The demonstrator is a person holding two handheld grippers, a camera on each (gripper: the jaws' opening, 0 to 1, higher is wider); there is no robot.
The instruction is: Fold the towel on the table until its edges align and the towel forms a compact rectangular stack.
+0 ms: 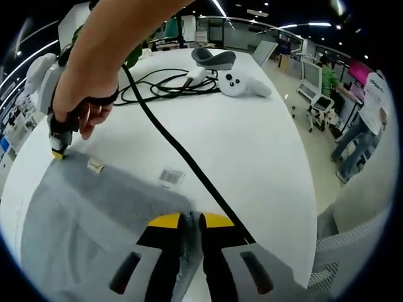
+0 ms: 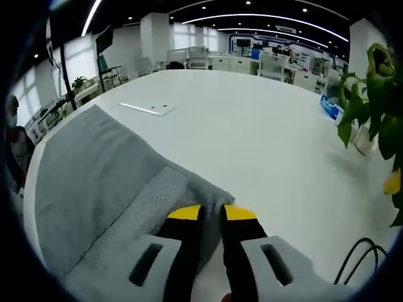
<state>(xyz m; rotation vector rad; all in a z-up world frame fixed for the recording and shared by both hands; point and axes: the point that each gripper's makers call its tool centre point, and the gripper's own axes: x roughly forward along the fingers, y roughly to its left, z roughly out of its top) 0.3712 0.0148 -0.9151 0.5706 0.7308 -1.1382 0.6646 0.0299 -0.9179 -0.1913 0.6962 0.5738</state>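
With both the left gripper and right gripper clamped on corners of the towel low in frame, I'd carry them evenly across so the edges meet.

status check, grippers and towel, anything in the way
Left gripper shut on towel corner; right gripper shut on another corner. Towel flat on table. Black cable alongside towel.

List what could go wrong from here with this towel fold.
1. The left gripper and right gripper each pinch only a thin edge of the towel; a corner may slip out mid-fold.
2. A black cable runs across the table right beside the left gripper and could snag or drag.
3. The towel lies near the table's edge, so slack could slide off.
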